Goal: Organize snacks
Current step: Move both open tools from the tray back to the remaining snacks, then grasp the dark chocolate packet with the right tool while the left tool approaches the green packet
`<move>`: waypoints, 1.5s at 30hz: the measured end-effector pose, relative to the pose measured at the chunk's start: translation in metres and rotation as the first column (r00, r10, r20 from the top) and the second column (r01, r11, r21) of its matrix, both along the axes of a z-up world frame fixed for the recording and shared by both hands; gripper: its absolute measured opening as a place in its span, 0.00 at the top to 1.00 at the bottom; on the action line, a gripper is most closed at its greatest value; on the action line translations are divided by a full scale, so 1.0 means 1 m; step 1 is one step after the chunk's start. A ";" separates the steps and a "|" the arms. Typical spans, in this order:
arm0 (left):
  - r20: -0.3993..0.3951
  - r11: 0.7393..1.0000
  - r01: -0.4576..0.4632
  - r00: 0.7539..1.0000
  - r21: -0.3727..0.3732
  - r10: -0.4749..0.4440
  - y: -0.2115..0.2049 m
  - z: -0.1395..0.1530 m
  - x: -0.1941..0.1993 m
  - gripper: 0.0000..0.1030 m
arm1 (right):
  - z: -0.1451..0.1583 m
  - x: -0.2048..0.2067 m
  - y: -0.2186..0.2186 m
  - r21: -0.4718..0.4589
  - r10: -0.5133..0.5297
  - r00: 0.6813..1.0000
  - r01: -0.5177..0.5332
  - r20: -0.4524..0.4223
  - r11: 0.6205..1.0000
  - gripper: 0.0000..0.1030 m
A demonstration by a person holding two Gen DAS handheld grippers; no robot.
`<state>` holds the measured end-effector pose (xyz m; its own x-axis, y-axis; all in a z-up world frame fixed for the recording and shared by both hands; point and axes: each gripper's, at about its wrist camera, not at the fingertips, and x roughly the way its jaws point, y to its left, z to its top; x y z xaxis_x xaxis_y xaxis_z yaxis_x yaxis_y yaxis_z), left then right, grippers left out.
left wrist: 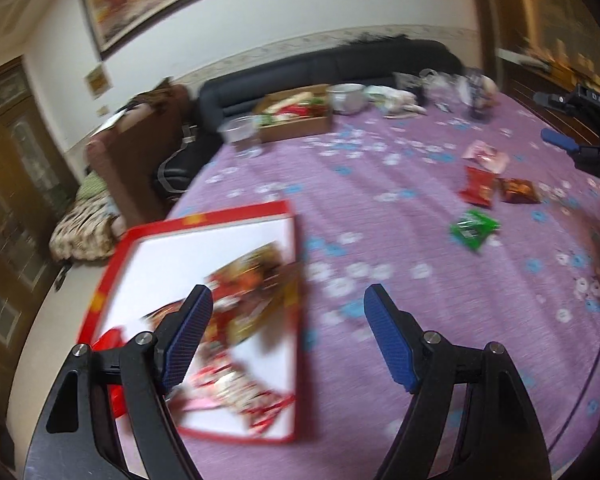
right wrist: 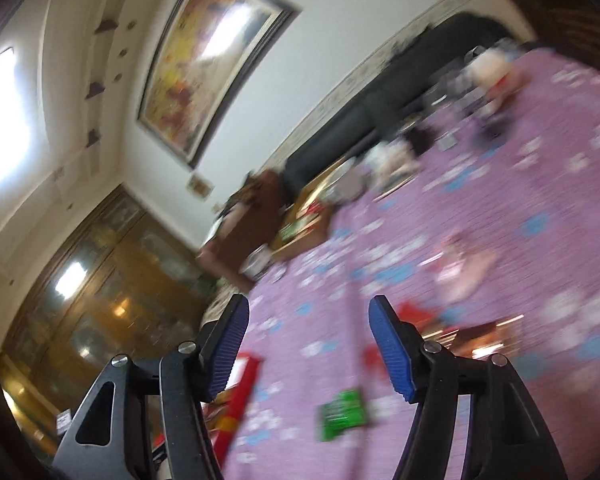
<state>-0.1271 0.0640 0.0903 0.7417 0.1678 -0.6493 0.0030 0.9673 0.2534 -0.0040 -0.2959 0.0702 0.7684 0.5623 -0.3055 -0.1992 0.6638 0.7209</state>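
A red-rimmed white box (left wrist: 204, 248) lies on the purple tablecloth (left wrist: 400, 240) at the near left with several red snack packets (left wrist: 244, 304) in it. My left gripper (left wrist: 288, 300) is open and empty, its left finger over the box. Loose on the cloth to the right are a green packet (left wrist: 474, 230), a red packet (left wrist: 478, 186), a brown packet (left wrist: 518, 191) and a pink packet (left wrist: 486, 155). My right gripper (right wrist: 308, 312) is open and empty, tilted, above the green packet (right wrist: 342, 414); it also shows in the left wrist view (left wrist: 568, 146).
A cardboard box (left wrist: 296, 114) of snacks, a clear plastic cup (left wrist: 242, 134), a white bowl (left wrist: 346, 98) and bags stand at the table's far end. A dark sofa (left wrist: 340, 64) and a brown armchair (left wrist: 140, 140) lie beyond. The table edge runs along the left.
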 end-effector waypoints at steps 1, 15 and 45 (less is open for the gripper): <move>-0.007 1.000 0.021 1.000 0.003 -0.021 -0.010 -0.001 0.005 0.24 | -0.003 0.000 -0.023 0.031 -0.041 0.999 0.042 -0.016 0.999 0.37; -0.184 0.956 0.294 0.939 -0.018 -0.292 -0.113 -0.043 0.085 0.24 | -0.026 0.031 -0.029 0.064 0.025 0.984 -0.014 -0.178 0.998 0.37; -0.280 0.813 0.582 0.777 -0.018 -0.563 -0.135 -0.056 0.120 0.24 | -0.058 0.039 0.068 -0.592 -0.032 0.944 -0.178 -0.327 0.786 0.71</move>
